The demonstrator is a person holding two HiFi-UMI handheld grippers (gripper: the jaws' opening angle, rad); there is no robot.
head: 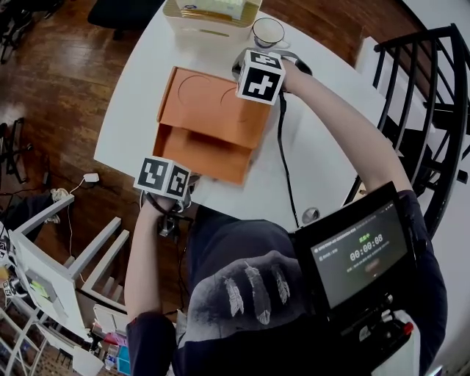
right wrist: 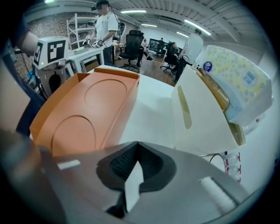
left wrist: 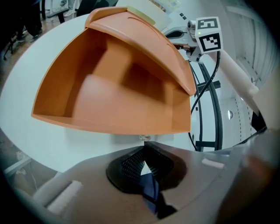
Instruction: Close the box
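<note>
An orange box (head: 209, 125) lies on the round white table (head: 132, 110). Its lid (right wrist: 87, 113), embossed with two circles, is tilted up over the empty tray (left wrist: 109, 96), whose open mouth faces my left gripper. My left gripper (left wrist: 144, 141) is shut on nothing, at the table's near edge just short of the tray's front wall; its marker cube (head: 163, 176) shows in the head view. My right gripper (right wrist: 137, 143) is also shut and empty, behind the lid's far right corner, under its cube (head: 261, 76). Whether it touches the lid I cannot tell.
A white tissue box (head: 211, 16) and a cup (head: 268, 31) stand at the table's far edge, close to the right gripper. A black cable (head: 283, 154) runs across the table right of the box. A white chair (head: 66, 257) is left, a black railing (head: 433, 110) right.
</note>
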